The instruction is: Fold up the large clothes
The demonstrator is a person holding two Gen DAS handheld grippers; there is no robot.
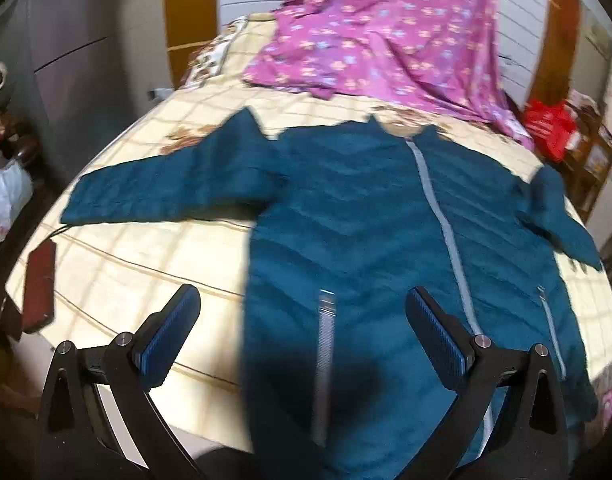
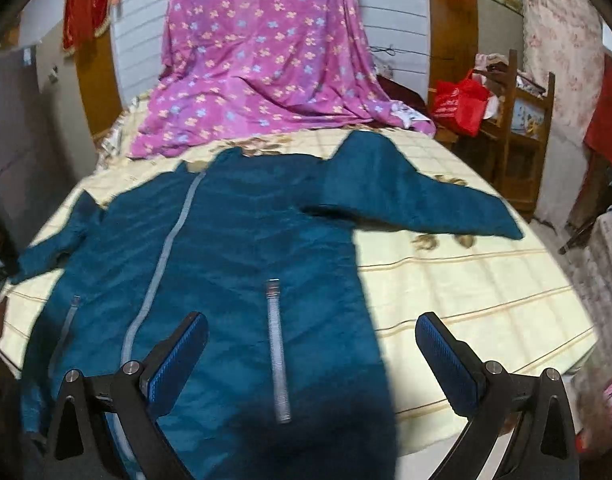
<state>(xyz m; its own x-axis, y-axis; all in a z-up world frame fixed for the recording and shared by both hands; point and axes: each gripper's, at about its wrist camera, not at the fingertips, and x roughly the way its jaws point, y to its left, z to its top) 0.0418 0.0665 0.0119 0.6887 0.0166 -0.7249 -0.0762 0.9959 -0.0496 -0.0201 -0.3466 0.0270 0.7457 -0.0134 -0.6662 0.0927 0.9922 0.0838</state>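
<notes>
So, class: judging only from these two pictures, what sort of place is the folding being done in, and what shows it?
Most likely a bedroom in a home. A teal jacket lies spread on a bed with a cream checked cover, a purple floral sheet drapes at its far end, and a wooden shelf unit stands beside it.

Home bedroom: quilted bed point(image 1: 145, 276), floral purple sheet point(image 2: 265, 60), wooden shelf point(image 2: 522, 128).

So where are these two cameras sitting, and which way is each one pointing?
Left wrist view: rides the left gripper, looking forward over the teal quilted jacket; only its open blue-padded fingers show.
Right wrist view: rides the right gripper, aimed likewise; only its open fingers show.
Shared: jacket, cream checked bedspread, purple flowered sheet.
</notes>
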